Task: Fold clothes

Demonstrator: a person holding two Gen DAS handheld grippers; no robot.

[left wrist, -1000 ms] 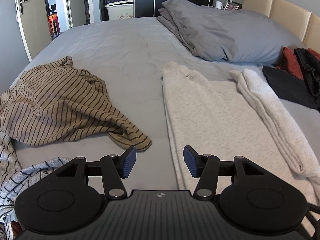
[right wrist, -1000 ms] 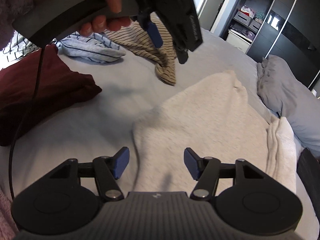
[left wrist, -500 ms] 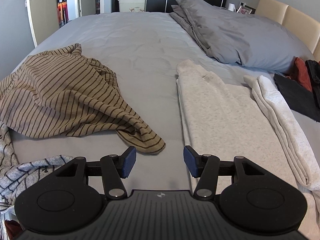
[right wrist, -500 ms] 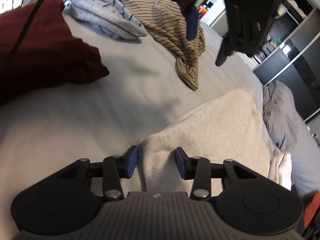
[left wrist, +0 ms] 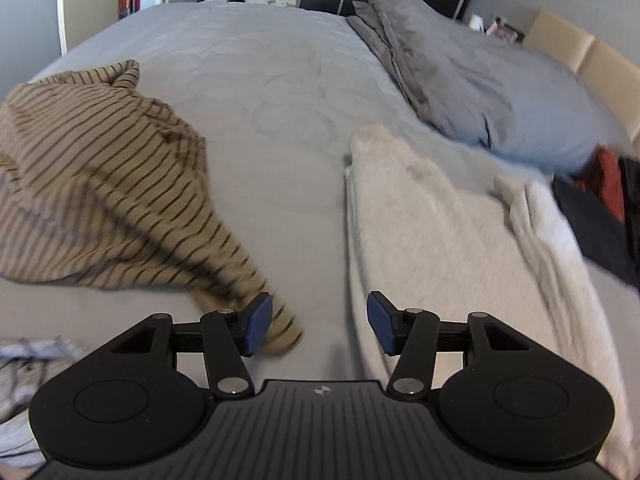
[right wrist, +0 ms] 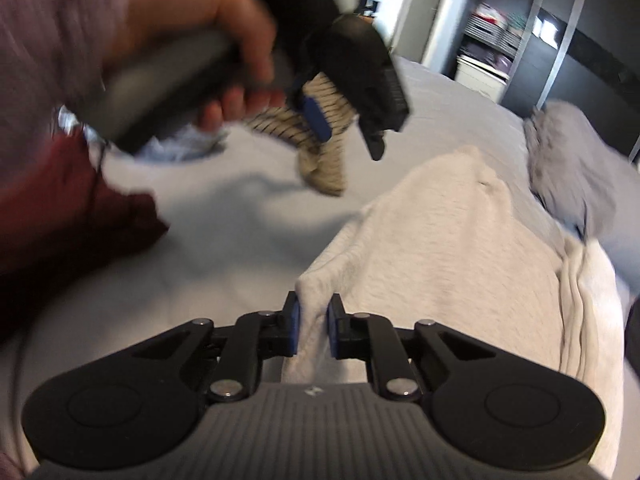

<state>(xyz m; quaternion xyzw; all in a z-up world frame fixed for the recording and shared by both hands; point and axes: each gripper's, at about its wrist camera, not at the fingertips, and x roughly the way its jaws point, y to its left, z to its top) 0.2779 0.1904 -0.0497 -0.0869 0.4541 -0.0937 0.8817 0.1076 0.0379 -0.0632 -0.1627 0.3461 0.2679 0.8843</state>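
A cream sweater (left wrist: 440, 240) lies flat on the grey bed (left wrist: 260, 80), its sleeve folded along the right side. My right gripper (right wrist: 313, 330) has its jaws closing, and the pads pinch the near corner of the cream sweater (right wrist: 440, 248), which is pulled up into a ridge. My left gripper (left wrist: 320, 320) is open and holds nothing. It hovers over the strip of bed between the sweater's left edge and a tan striped shirt (left wrist: 100, 184). In the right wrist view a hand holds the left gripper (right wrist: 346, 136) above the striped shirt's tip (right wrist: 324, 168).
Grey pillows (left wrist: 480, 92) lie beyond the sweater, before a beige headboard (left wrist: 580, 52). Black and red clothes (left wrist: 592, 208) sit at the right. A dark red garment (right wrist: 60, 216) and a blue-grey striped one (left wrist: 24, 368) lie on the near left.
My right gripper's jaws have drawn together from wide apart onto the sweater's corner. My left gripper has come lower and closer to the sweater's left edge.
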